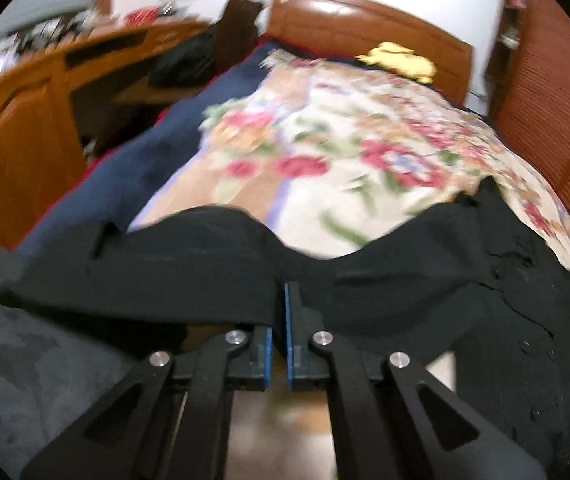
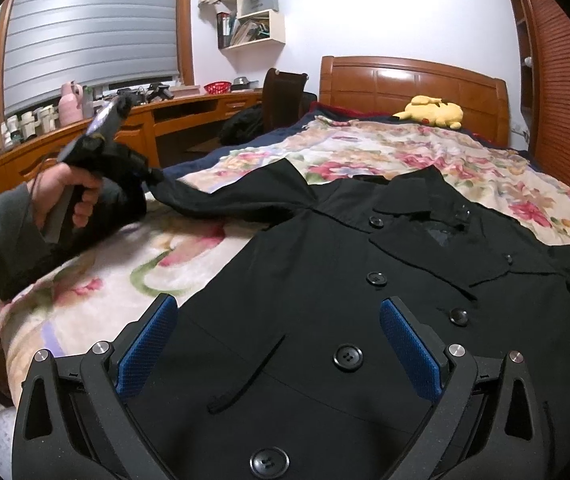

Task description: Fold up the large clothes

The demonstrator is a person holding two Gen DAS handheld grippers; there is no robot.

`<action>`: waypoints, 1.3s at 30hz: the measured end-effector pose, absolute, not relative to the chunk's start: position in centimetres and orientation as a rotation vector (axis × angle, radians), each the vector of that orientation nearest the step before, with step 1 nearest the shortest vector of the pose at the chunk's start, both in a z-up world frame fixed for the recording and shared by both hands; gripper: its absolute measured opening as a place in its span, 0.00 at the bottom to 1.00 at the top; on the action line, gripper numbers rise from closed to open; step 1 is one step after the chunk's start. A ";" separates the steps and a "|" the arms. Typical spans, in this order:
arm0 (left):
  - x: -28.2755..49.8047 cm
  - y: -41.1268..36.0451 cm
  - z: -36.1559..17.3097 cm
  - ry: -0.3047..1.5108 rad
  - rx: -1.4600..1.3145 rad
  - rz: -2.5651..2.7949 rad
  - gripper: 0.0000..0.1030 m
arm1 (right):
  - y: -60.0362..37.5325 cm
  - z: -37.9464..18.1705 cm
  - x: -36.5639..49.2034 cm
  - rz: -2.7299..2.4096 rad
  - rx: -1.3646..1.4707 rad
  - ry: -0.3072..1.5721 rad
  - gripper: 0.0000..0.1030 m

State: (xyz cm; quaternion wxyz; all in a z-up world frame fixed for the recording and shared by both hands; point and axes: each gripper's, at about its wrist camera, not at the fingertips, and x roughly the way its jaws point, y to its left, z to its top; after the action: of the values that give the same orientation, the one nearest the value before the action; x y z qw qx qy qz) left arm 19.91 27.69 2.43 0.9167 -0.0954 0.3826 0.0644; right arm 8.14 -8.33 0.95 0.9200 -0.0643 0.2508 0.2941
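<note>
A black buttoned coat (image 2: 325,288) lies front-up on the floral blanket (image 2: 365,152), collar toward the headboard. My left gripper (image 1: 283,292) is shut on the coat's left sleeve (image 1: 205,264) and holds it lifted above the bed. It also shows in the right wrist view (image 2: 153,176), held by a hand, with the sleeve (image 2: 225,196) stretched out from it. My right gripper (image 2: 281,308) is open and empty, hovering over the coat's lower front, its blue pads (image 2: 409,344) either side of the button row.
A yellow plush toy (image 2: 433,110) lies by the wooden headboard (image 2: 413,80). A wooden desk (image 2: 145,120) with clutter runs along the left wall, with a dark chair (image 2: 281,96) beside the bed. A slatted wooden door (image 2: 565,80) stands at the right.
</note>
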 end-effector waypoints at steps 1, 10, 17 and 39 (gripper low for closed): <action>19.6 26.2 3.5 0.774 -0.152 0.118 0.00 | -8.6 1.2 8.1 0.600 -0.133 0.509 0.99; 16.3 15.2 10.3 0.705 0.005 -0.062 0.00 | -13.4 2.4 8.6 0.526 -0.097 0.486 0.98; 12.7 8.4 13.0 0.703 0.088 -0.168 0.00 | -15.3 1.5 8.8 0.496 -0.076 0.519 0.98; 1.6 7.6 9.9 0.717 0.110 -0.218 0.36 | -14.2 2.4 8.1 0.559 -0.068 0.495 0.98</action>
State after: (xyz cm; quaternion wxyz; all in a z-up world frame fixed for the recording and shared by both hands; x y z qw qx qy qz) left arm 1.64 7.57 9.87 0.9292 0.0539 0.3499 -0.1064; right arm 8.05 -14.25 2.43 0.9304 -0.0332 0.2420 0.2732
